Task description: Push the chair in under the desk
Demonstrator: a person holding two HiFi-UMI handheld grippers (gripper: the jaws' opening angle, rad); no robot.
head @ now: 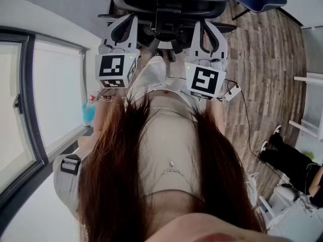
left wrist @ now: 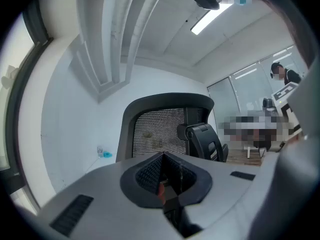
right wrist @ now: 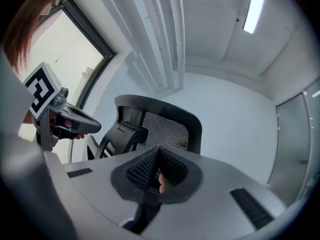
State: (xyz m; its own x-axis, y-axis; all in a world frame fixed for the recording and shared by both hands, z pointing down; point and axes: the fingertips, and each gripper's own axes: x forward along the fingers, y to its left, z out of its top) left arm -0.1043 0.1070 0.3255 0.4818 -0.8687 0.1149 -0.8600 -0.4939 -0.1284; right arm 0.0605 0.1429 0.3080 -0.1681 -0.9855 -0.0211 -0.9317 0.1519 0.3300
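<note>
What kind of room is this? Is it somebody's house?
It looks like an office, not a house. There is a black mesh-backed desk chair, a long strip light on the ceiling, and glass wall panels dividing off the room beyond.

- The chair (left wrist: 159, 130), just beyond the fingers (left wrist: 149, 173) of the left gripper (left wrist: 163, 159), has a backrest of grey woven mesh, open and rough-looking, in a smooth matt black plastic frame.
- Those fingers carry black ribbed pads, dull and rubbery-looking, set in smooth, pale grey, matt plastic.
- The right gripper (right wrist: 159, 154) shows the same ribbed black pads and matt grey shell.
- The floor (head: 267, 59), right of the right gripper's fingers, is brown-grey wood-grain planking with a faint sheen.
- The wall (right wrist: 235, 114) beyond the chair looks smooth, white and matt.
</note>
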